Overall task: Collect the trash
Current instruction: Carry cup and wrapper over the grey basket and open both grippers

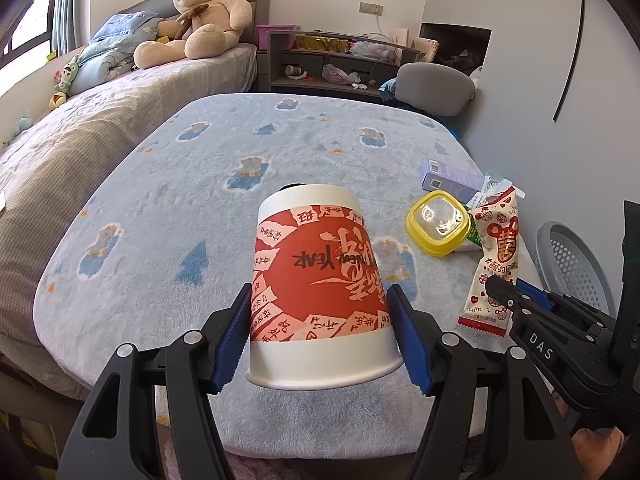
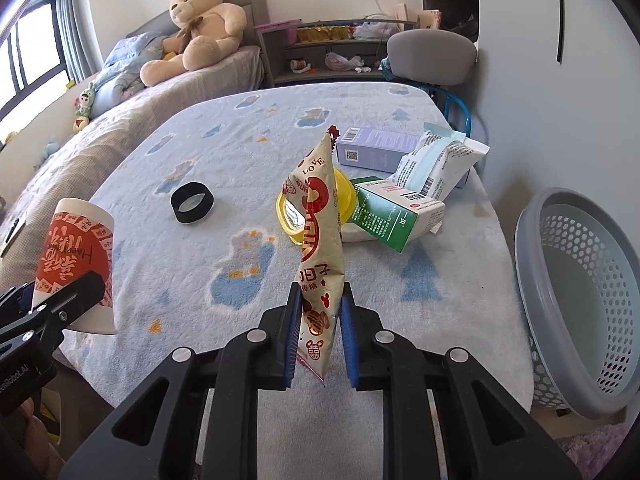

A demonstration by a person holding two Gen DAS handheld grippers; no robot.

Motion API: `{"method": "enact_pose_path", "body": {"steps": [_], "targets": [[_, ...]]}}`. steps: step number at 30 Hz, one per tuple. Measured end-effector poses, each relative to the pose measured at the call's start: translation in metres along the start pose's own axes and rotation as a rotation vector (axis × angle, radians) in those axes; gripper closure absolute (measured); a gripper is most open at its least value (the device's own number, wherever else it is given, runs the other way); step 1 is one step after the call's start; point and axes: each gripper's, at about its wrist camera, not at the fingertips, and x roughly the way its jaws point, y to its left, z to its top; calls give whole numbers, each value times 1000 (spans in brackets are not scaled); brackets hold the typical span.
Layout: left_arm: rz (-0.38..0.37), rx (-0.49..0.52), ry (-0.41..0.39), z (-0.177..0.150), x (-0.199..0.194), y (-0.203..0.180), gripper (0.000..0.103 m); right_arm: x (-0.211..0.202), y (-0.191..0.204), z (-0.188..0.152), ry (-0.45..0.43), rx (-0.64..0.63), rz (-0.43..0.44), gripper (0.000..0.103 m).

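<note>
Fleecy blue blanket [image 2: 248,152] beside bed [image 2: 132,120].

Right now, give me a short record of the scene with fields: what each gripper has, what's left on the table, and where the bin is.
left gripper: shut on paper cup, held upside down
right gripper: shut on snack wrapper
table: yellow lid, green carton, purple box, black ring
basket: beside the table, right of it, looks empty
</note>
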Motion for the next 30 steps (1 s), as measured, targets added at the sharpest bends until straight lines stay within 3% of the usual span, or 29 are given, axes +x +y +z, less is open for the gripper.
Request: {"method": "enact_pose_path", "body": {"steps": [14, 30], "targets": [[-52, 66, -4, 1, -13, -49, 39, -48, -41, -7, -70, 66, 1, 84], [-243, 247, 15, 12, -8, -190, 39, -98, -178, -21, -120, 255, -140, 84]]}}
